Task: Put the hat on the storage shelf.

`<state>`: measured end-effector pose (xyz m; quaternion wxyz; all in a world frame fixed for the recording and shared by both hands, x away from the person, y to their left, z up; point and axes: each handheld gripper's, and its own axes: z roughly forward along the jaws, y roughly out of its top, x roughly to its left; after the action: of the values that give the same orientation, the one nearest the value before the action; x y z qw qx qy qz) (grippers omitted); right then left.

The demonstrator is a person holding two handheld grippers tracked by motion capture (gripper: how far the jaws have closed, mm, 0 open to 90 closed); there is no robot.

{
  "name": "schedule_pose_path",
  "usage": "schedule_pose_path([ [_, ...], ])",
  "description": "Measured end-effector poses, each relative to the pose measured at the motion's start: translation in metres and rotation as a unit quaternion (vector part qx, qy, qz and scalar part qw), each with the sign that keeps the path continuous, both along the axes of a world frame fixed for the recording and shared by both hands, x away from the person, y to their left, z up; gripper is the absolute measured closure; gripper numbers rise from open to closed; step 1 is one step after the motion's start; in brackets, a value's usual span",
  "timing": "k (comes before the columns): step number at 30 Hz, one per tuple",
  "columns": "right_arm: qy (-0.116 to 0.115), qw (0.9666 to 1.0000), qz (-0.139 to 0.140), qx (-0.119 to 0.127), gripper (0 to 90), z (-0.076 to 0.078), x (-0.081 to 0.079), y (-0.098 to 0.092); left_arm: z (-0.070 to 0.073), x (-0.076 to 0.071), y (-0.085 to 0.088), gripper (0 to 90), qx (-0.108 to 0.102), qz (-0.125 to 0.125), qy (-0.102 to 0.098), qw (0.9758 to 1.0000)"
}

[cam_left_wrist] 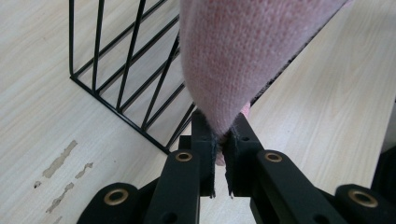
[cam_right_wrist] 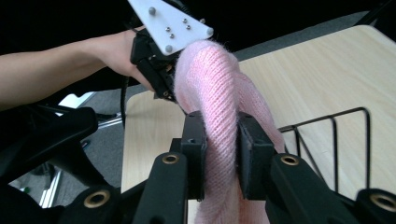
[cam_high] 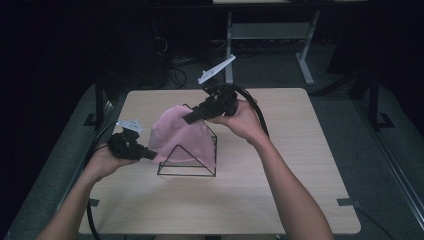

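Roughly at the middle of the wooden table (cam_high: 300,165), a pink knitted cloth (cam_high: 177,135) hangs draped over a black wire rack (cam_high: 187,167), covering its top and left side while the rack's triangular front frame stays bare. On the side toward the table's left edge, the left gripper (cam_high: 150,156) has its jaws closed tight on the cloth's lower edge; in the left gripper view the pads pinch a narrow tip of the knit (cam_left_wrist: 224,70), with the rack's wires (cam_left_wrist: 121,74) just behind and the tabletop below. Nearer the far edge, the right gripper (cam_high: 190,118) reaches in at the cloth's top. In the right gripper view a thick, bunched fold of the cloth (cam_right_wrist: 219,116) sits between its jaws, which stand a little apart with both pads against the knit; the left gripper (cam_right_wrist: 163,81) shows beyond it, at the same cloth.
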<state>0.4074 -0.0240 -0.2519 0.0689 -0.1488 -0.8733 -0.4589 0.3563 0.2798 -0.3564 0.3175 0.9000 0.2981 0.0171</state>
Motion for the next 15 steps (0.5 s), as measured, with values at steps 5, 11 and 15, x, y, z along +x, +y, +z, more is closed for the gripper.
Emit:
schedule_pose_path([
  [5, 0.007, 1.0000, 0.006, -0.003, 73.8, -0.008, -0.002, 0.000, -0.007, 0.001, -0.002, 83.7, 0.015, -0.001, 0.000, 0.9999],
  [11, 0.017, 0.9997, 0.016, -0.010, 73.2, -0.019, -0.005, 0.000, -0.017, 0.002, -0.006, 83.6, 0.023, -0.009, 0.008, 0.9997],
  [15, 0.020, 0.9994, 0.023, -0.018, 73.3, -0.029, -0.007, 0.002, -0.026, 0.003, -0.007, 83.6, 0.029, -0.006, 0.012, 0.9995],
])
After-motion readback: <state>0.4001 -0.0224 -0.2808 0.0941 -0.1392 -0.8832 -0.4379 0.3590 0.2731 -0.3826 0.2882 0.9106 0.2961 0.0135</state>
